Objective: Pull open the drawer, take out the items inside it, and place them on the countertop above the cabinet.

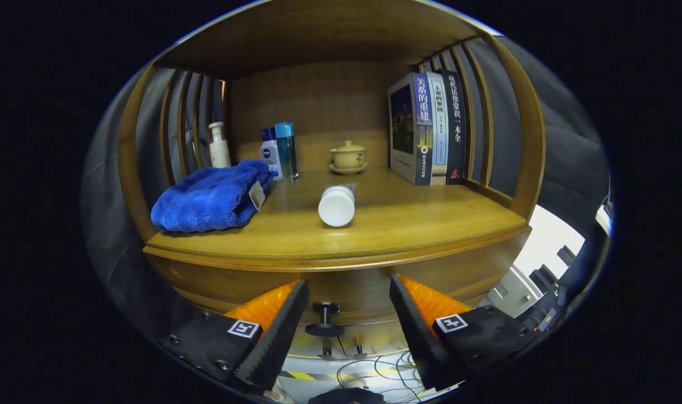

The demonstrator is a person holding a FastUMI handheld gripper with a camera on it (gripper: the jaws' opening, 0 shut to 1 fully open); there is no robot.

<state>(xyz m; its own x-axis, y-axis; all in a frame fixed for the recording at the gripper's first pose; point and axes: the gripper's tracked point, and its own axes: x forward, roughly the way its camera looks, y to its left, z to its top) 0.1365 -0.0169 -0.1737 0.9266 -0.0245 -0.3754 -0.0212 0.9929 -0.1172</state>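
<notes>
Open tool (pixel 349 325) straddles the drawer (pixel 346 289) knob (pixel 325 318), touching nothing. White bottle (pixel 337 204) lies sideways on the surface (pixel 430 224); a jerky pull could roll it off.

Pretty dim overall, warm light on the countertop (pixel 385 224) from above. Bottle (pixel 337 205) throws a soft shadow. Heavy fisheye bending at the edges, cabinet corners dark, center stays sharp.

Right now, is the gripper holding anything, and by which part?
Nothing. The gripper is open, its fingers apart either side of the drawer knob, touching nothing.
</notes>
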